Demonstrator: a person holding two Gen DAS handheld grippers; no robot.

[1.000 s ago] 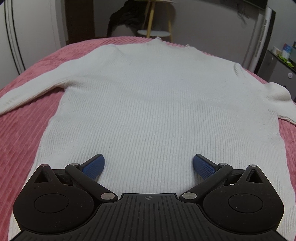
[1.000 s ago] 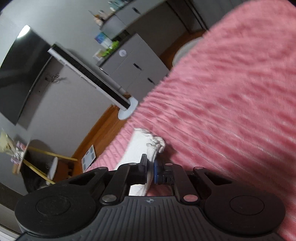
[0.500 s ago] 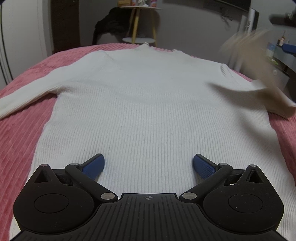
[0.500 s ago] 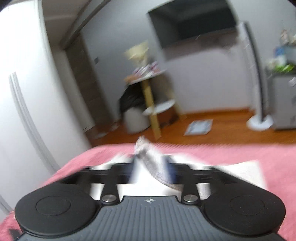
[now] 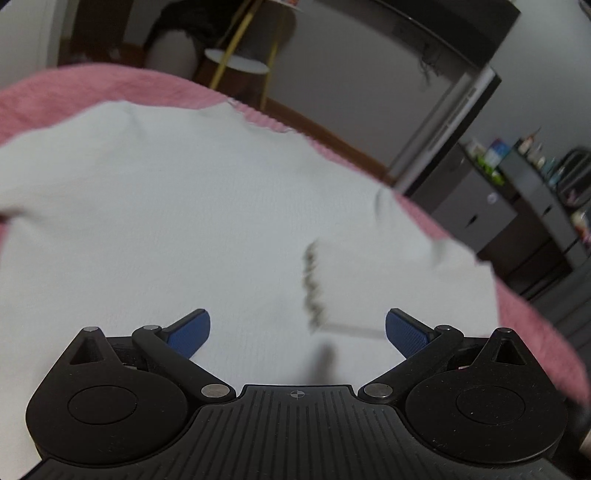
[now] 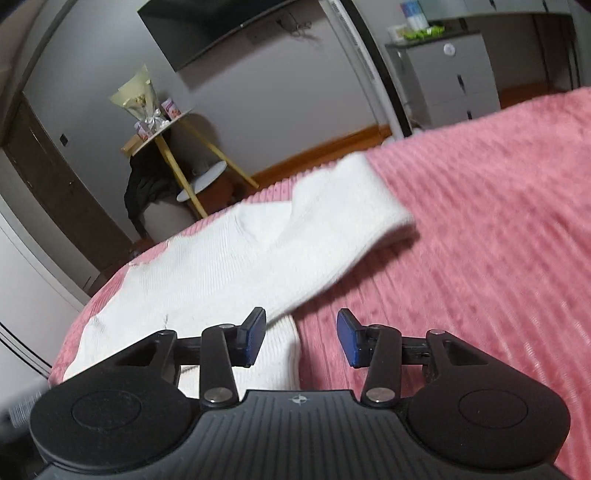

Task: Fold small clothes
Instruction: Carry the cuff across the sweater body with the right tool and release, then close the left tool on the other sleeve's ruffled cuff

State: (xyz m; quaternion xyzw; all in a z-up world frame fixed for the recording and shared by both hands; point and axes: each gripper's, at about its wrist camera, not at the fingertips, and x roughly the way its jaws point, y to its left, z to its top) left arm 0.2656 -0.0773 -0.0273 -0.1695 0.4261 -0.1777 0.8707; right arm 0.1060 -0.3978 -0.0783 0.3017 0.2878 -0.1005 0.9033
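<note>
white sweater (image 5: 184, 221) beneath left hand-held gripper (image 5: 297, 328)

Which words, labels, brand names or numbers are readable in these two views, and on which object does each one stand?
None can be read.
Boxes on the side table: print too small.
Packages on the grey cabinet: print blurred.
Round mark on the cabinet front: no letters legible.
White sweater: no label shows.
</note>
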